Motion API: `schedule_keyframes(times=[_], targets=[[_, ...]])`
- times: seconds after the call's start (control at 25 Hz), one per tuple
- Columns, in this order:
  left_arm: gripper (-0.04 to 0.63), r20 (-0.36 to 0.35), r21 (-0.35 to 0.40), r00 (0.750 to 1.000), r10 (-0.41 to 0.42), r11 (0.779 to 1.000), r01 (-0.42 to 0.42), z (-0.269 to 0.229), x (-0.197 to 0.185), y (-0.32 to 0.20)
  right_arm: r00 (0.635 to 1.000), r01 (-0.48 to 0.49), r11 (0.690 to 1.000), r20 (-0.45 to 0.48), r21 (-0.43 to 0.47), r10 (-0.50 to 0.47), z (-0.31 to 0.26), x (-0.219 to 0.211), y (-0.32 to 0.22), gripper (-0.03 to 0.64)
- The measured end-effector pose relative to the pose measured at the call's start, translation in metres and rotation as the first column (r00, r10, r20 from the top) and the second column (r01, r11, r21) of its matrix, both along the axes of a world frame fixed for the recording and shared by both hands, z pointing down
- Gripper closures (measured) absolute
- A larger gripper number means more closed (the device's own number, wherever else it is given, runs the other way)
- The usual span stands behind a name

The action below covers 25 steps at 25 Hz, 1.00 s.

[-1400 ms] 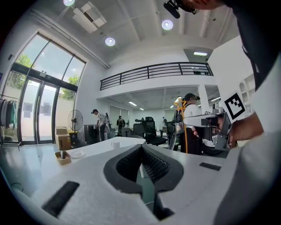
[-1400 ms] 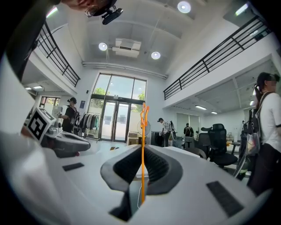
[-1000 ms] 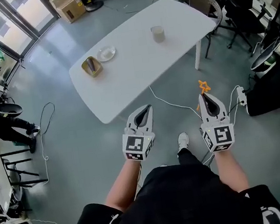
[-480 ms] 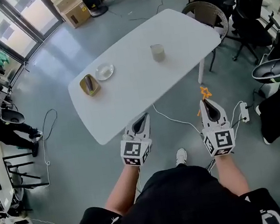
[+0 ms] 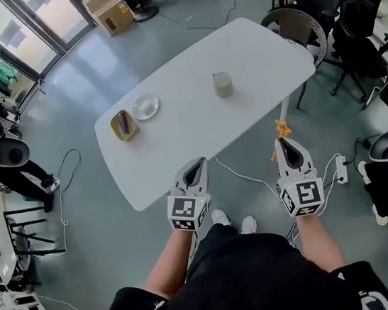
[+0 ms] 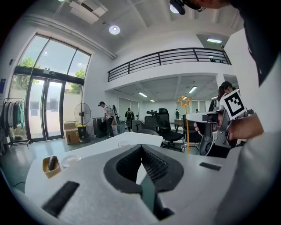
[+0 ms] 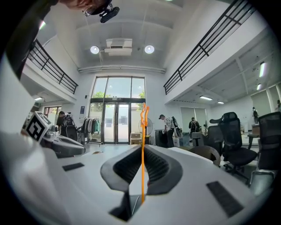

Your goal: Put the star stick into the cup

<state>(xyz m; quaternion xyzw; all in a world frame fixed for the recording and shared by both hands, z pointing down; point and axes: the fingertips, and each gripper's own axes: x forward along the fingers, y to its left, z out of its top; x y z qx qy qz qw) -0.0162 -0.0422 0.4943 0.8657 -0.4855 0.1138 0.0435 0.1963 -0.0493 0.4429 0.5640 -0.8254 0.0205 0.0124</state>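
An orange star stick [image 5: 281, 129] stands upright between the jaws of my right gripper [image 5: 285, 146], which is shut on it; its thin shaft [image 7: 142, 167] rises to a star tip [image 7: 144, 113] in the right gripper view. The stick also shows from the side in the left gripper view [image 6: 186, 127]. A beige cup [image 5: 223, 84] stands on the white table [image 5: 196, 122], right of its middle and well beyond both grippers. My left gripper [image 5: 195, 170] is shut and empty, over the table's near edge.
A small clear dish [image 5: 146, 107] and a tan box holding a dark item [image 5: 124, 125] sit on the table's left part. Office chairs [image 5: 357, 13] crowd the right side. Cables [image 5: 247, 179] trail on the floor. A cardboard box [image 5: 115, 13] stands by the glass doors.
The table has come closer in the head view as the person stepped forward. Both grippers keep their pose; the left one now reaches the table's near edge.
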Motion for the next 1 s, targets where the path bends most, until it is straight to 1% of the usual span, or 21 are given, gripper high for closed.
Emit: schedule_keyframes(times=[0.2, 0.44, 0.72, 0.88, 1.0], targets=[[0.584, -0.017, -0.016, 1.0, -0.012, 1.0, 0.012, 0.011, -0.006, -0.033, 1.0, 0.011, 1.0, -0.004, 0.002, -0.011, 0.003, -0.011, -0.038, 0.595], [0.584, -0.011, -0.014, 1.0, -0.012, 1.0, 0.012, 0.012, -0.008, -0.099, 1.0, 0.013, 1.0, -0.009, -0.021, -0.013, 0.007, -0.024, -0.107, 0.595], [0.584, 0.0, -0.024, 1.0, -0.009, 1.0, 0.009, 0.012, -0.041, -0.159, 1.0, 0.002, 1.0, -0.008, -0.01, -0.002, -0.003, -0.05, -0.173, 0.595], [0.584, -0.013, -0.01, 1.0, -0.019, 1.0, 0.019, 0.002, -0.054, -0.19, 1.0, -0.011, 1.0, -0.006, -0.006, 0.011, -0.006, -0.059, -0.205, 0.595], [0.584, -0.022, -0.012, 1.0, -0.007, 1.0, 0.006, 0.008, -0.062, -0.205, 1.0, -0.016, 1.0, -0.01, 0.004, 0.016, -0.01, -0.069, -0.223, 0.595]])
